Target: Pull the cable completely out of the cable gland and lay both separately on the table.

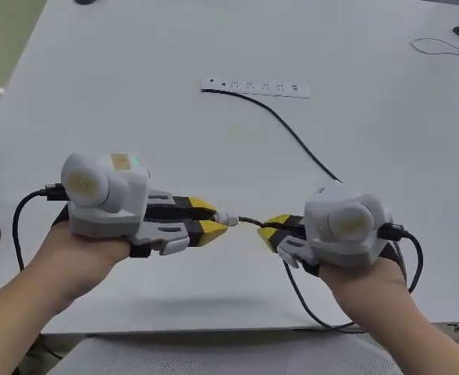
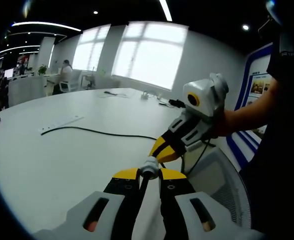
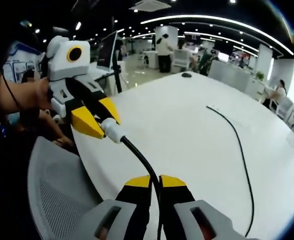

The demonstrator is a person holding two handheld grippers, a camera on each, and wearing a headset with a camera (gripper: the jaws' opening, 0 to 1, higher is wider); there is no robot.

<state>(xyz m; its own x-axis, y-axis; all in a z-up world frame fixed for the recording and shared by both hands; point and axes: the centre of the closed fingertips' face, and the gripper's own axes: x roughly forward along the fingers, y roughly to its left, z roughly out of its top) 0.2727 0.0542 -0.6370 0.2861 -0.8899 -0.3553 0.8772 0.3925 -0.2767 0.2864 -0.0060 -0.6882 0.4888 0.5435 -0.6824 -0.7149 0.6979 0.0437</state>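
Above the near edge of the table [image 1: 136, 117], the left gripper [image 1: 217, 219] clamps the small white cable gland [image 1: 229, 219] and the right gripper [image 1: 266, 228] pinches the thin black cable [image 1: 250, 222] close by — gland likely hard and slick, cable limp, so hold it near the gland

- No text, brand or number is legible.
- The wall poster [image 2: 259, 87] carries print too small to read.
- The power strip [image 1: 254, 87] on the tabletop [image 1: 136, 94] is too blurred to read.
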